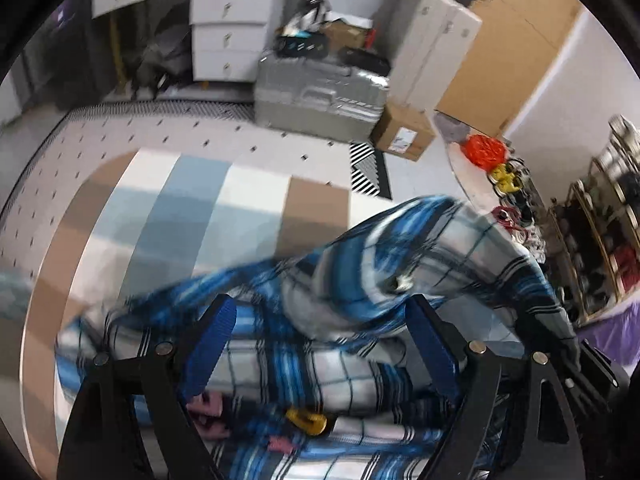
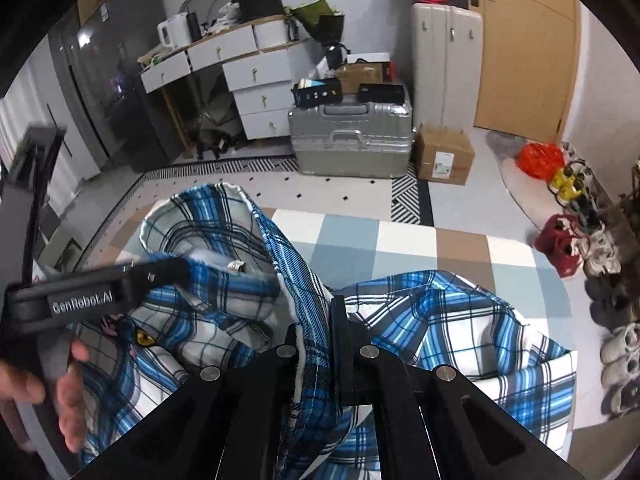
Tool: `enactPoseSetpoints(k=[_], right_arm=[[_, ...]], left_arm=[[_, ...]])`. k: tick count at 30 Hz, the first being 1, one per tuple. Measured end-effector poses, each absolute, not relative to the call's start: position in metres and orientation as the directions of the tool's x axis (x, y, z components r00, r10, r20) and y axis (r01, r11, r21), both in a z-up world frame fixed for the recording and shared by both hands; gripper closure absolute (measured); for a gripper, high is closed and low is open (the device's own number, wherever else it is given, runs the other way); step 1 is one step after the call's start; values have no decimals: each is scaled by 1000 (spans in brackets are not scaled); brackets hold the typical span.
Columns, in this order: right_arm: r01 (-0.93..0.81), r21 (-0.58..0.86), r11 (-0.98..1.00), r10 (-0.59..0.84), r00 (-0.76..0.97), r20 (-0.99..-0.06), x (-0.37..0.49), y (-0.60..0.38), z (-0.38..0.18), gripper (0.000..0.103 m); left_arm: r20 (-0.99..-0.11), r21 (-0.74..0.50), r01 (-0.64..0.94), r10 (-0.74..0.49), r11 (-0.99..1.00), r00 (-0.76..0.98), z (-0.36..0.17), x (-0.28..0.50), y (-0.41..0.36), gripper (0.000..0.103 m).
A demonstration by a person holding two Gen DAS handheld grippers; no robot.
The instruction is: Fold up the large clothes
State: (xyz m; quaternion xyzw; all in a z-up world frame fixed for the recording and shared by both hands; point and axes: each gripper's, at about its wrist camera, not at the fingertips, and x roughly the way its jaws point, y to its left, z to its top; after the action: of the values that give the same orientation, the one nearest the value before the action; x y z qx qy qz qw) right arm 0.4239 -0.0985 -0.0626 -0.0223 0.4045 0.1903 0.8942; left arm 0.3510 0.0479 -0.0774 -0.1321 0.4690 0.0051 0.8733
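Left wrist view is showing the left gripper [image 1: 320,320] with its jaws standing wide apart, the blue pads [image 1: 210,344] well clear of each other and nothing pinched between them. Below and just ahead of those pads the shirt [image 1: 360,264] is lying in blurred blue-and-white plaid folds, and one fold is rising to the right of the tool. A yellow patch [image 1: 306,420] on the cloth is showing low between the two fingers. Beyond the tips a checked mat [image 1: 180,216] is spreading over the floor, and farther off a suitcase [image 1: 320,96] is lying flat.

Right wrist view is showing the right gripper [image 2: 320,344] with its jaws pressed together on an edge of the shirt [image 2: 440,312]; the dark blue hem is running straight through the closed fingers and hanging below them. To the right of the tool the cloth is bunching on the mat [image 2: 360,240]; to the left it is rising into a rounded fold. Over that left fold the left gripper [image 2: 168,268] is reaching in, its tip among the cloth, so its jaws are hidden here. A hand [image 2: 52,384] is gripping its handle at the lower left. Ahead, the suitcase [image 2: 352,140] is sitting beside a box [image 2: 444,156].
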Motion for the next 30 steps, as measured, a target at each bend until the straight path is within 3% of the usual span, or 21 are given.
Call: enactPoseSetpoints(k=[5, 9, 11, 12, 13, 23, 27, 30], right_arm=[[-368, 96, 925, 317, 608, -728, 421, -97, -62, 100], [-365, 96, 926, 320, 626, -711, 412, -98, -53, 100], [-369, 100, 924, 326, 627, -707, 409, -99, -50, 100], [-380, 95, 920, 332, 628, -704, 406, -100, -48, 100], [-386, 74, 919, 324, 636, -700, 404, -99, -46, 100], [-389, -22, 921, 293, 727, -621, 366, -104, -7, 100], [-409, -12, 912, 342, 778, -527, 313, -116, 18, 100], [-417, 26, 908, 369, 771, -519, 279, -127, 20, 100]], left_arm=[[-755, -234, -63, -141, 970, 640, -53, 341, 45, 19], [-806, -111, -25, -75, 994, 587, -66, 359, 31, 20], [-824, -85, -27, -55, 996, 564, -77, 364, 31, 41], [-833, -89, -29, -59, 996, 550, -79, 365, 32, 75], [-845, -91, -36, -58, 995, 531, -83, 366, 34, 100], [-762, -108, 12, -90, 994, 641, -31, 305, 39, 103], [-712, -139, 48, -133, 989, 690, -14, 259, 43, 103], [-684, -166, 81, -174, 983, 709, -14, 212, 47, 103]])
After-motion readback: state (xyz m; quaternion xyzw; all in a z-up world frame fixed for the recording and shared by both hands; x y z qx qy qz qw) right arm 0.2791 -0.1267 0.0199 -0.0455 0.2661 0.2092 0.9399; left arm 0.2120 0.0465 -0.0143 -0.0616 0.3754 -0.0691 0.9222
